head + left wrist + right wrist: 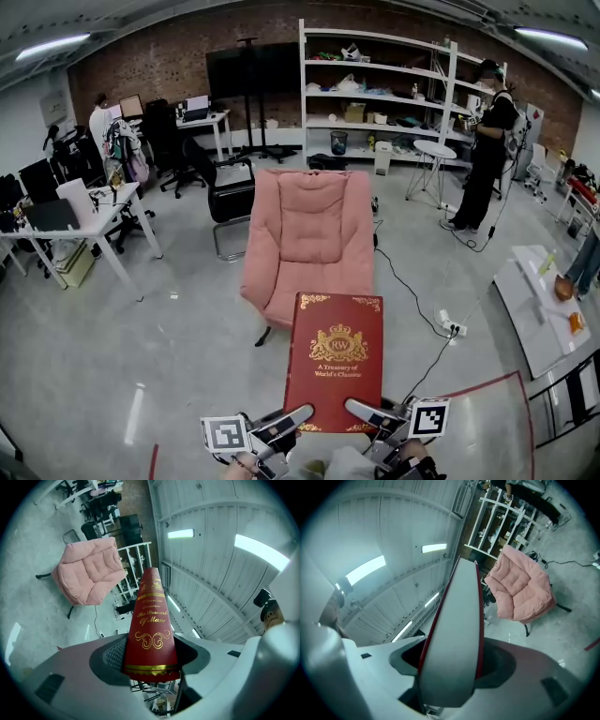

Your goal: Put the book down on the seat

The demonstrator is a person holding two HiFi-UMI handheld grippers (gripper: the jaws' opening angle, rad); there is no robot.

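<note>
A large red book [335, 361] with gold print is held flat in the air, its near edge gripped from both sides. My left gripper [298, 419] is shut on the near left corner, where the spine [151, 625] sits between its jaws. My right gripper [361, 412] is shut on the near right corner, the grey page edge [452, 634] filling its jaws. The pink armchair [309, 239] stands on the floor just beyond the book, its seat [300, 298] partly hidden by the book's far edge. The same chair [86, 576] shows in the left gripper view, and the chair [522, 588] again in the right gripper view.
A black cable and power strip [452, 327] lie on the floor right of the chair. A black office chair [225, 197] stands behind it at the left. White desks [89, 220] are at the left, a shelf [375, 84] at the back, a person [487, 141] at the back right.
</note>
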